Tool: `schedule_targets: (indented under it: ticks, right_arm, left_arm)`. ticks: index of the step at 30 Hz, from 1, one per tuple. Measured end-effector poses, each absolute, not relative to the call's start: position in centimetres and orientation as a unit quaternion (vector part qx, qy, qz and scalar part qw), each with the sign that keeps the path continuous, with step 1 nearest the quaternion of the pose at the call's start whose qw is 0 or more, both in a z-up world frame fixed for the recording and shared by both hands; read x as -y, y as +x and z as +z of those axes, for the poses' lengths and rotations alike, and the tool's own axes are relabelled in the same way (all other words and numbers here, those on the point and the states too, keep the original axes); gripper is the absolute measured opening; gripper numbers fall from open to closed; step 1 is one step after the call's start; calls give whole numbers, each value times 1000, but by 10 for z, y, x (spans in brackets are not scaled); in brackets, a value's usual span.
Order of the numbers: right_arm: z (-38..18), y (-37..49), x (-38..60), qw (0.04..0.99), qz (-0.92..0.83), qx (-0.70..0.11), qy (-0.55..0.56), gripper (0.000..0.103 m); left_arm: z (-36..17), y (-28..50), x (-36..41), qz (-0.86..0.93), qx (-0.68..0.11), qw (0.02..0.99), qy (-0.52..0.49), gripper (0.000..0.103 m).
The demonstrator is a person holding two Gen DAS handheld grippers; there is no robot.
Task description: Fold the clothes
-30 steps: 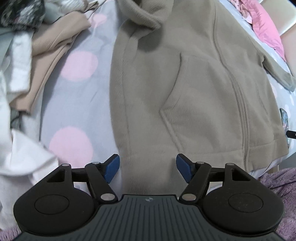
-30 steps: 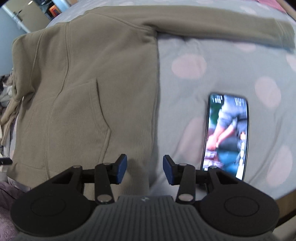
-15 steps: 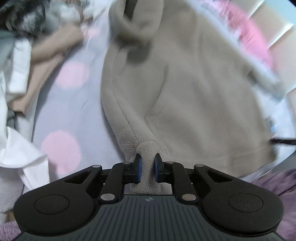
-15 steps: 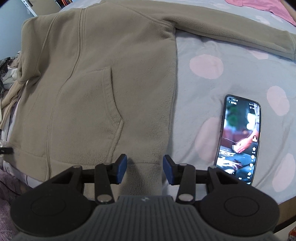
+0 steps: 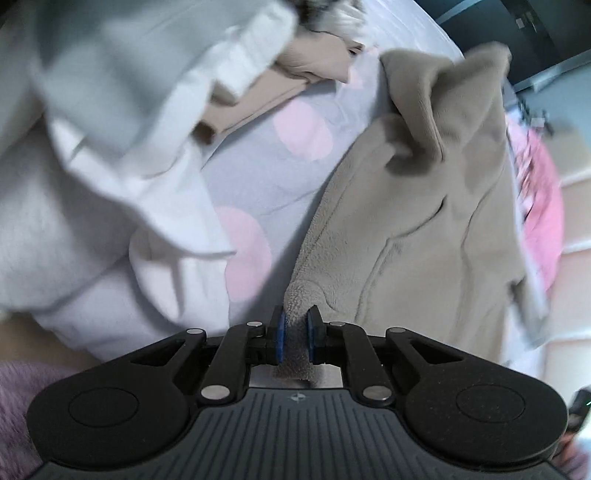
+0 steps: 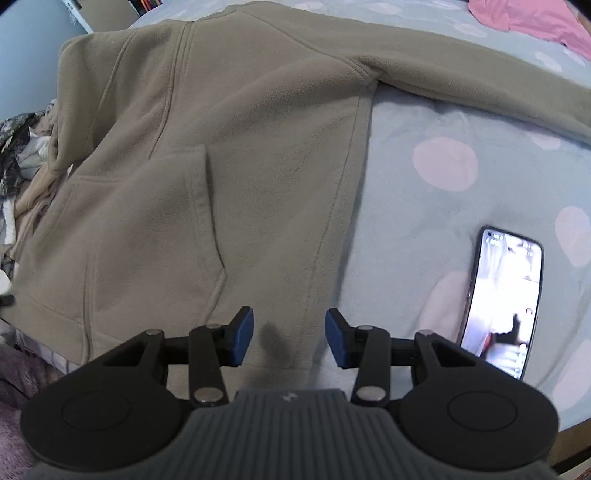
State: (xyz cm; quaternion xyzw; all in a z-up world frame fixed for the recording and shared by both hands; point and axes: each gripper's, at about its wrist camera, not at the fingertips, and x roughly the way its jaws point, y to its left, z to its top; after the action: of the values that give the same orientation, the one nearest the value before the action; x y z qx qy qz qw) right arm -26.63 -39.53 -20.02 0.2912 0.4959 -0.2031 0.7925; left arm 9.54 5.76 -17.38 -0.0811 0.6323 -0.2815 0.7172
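A beige fleece zip jacket point(image 6: 236, 177) lies spread front-up on a pale bedsheet with pink dots point(image 6: 424, 229), one sleeve stretched out to the right. My left gripper point(image 5: 294, 334) is shut on the jacket's point(image 5: 424, 236) lower hem corner, a tuft of fleece pinched between its blue pads, and that edge is lifted off the sheet. My right gripper point(image 6: 290, 334) stands open just above the jacket's bottom hem near the right side seam, with nothing pressed between its fingers.
A phone point(image 6: 504, 299) with a lit screen lies on the sheet right of the right gripper. White garments point(image 5: 110, 155) and a tan one point(image 5: 269, 85) are piled left of the jacket. A pink cloth point(image 6: 532, 22) lies at the far right. A purple blanket point(image 5: 18, 398) hangs at the near bed edge.
My left gripper closed on the jacket's hem corner, then rolled and swung sideways, lifting that edge. My right gripper shifted left along the hem, staying open.
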Motion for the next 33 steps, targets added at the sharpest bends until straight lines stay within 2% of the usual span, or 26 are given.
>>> schedule_targets:
  ticks: [12, 17, 18, 20, 23, 26, 29, 33]
  right_arm:
    - [-229, -291, 395, 745, -170, -519, 382, 46]
    - [-248, -278, 391, 724, -178, -553, 373, 45]
    - [-253, -276, 392, 717, -177, -558, 378, 42]
    - [-249, -272, 387, 724, -174, -560, 364, 27]
    - [-221, -274, 376, 753, -168, -547, 326, 17]
    - [-175, -283, 371, 779, -170, -522, 302, 15]
    - [-112, -295, 371, 805, -182, -504, 257, 14]
    - [-48, -310, 360, 813, -197, -515, 187, 14]
  left_arm:
    - [-179, 89, -29, -259, -626, 736, 4, 10]
    - [-184, 90, -21, -253, -628, 735, 19, 10]
    - [-185, 89, -19, -253, -627, 736, 25, 10]
    - [-181, 86, -17, -256, -622, 739, 33, 10]
    - [-161, 82, -18, -280, -610, 741, 25, 10]
    - [-119, 80, -23, -344, -593, 728, -22, 10]
    - [-68, 70, -24, -400, -562, 724, -19, 9]
    - [-25, 53, -30, -430, -562, 707, 21, 9]
